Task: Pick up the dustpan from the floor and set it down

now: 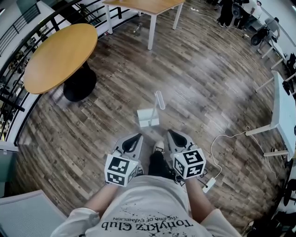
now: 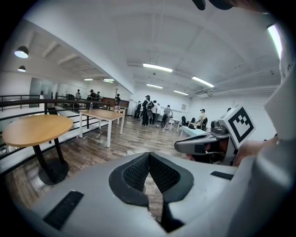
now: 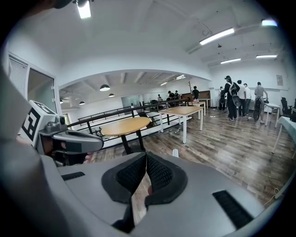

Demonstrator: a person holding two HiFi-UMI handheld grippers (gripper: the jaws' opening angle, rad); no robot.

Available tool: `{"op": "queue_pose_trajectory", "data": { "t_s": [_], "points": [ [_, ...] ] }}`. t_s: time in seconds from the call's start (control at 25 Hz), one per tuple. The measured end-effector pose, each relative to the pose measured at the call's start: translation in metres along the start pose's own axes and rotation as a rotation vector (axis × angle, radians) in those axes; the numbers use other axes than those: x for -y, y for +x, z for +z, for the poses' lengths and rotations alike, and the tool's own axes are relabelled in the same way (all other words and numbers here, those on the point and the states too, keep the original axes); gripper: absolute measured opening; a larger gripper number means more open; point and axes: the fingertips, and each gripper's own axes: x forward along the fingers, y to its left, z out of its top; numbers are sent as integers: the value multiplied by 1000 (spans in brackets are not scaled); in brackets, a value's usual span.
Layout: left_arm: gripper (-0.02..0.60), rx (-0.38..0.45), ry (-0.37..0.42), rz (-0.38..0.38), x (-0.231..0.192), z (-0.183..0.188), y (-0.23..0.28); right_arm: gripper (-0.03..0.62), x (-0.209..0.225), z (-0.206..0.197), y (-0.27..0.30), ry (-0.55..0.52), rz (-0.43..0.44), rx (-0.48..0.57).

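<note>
Both closed and empty, left claw (image 1: 137, 136) and right claw (image 1: 170, 132) hover near one dustpan (image 1: 148, 117) on the floor (image 1: 208, 83).

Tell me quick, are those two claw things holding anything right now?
Left gripper: closed, holding nothing.
Right gripper: closed, holding nothing.

An open-plan office or lab floor on an upper level: wood-plank floor (image 1: 208, 83), round wooden table (image 1: 60, 55) beside a black railing (image 2: 27, 99), long tables (image 1: 148, 7), white desks (image 1: 283, 106), ceiling strip lights (image 2: 157, 68), people standing in a group (image 2: 148, 109) farther back.
</note>
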Motion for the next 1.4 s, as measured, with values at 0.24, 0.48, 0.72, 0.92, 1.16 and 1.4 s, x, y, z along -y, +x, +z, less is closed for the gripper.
{"op": "queue_pose_trajectory", "data": {
  "t_s": [0.24, 0.48, 0.72, 0.92, 1.16, 1.4],
  "points": [
    [23, -13, -18, 50, -19, 16, 45, 26, 44, 18, 34, 4, 27, -1],
    [23, 6, -62, 80, -36, 53, 101, 26, 93, 45, 71, -10, 56, -18],
    [23, 3, -42, 134, -34, 68, 141, 26, 129, 57, 87, -26, 89, -21],
    [23, 7, -51, 164, -25, 73, 163, 26, 145, 54, 96, -40, 142, -30],
    [23, -6, -49, 176, -17, 70, 169, 26, 155, 49, 102, -35, 154, -41],
    [23, -14, -50, 186, -27, 77, 170, 26, 161, 53, 108, -13, 141, -39]
  ]
}}
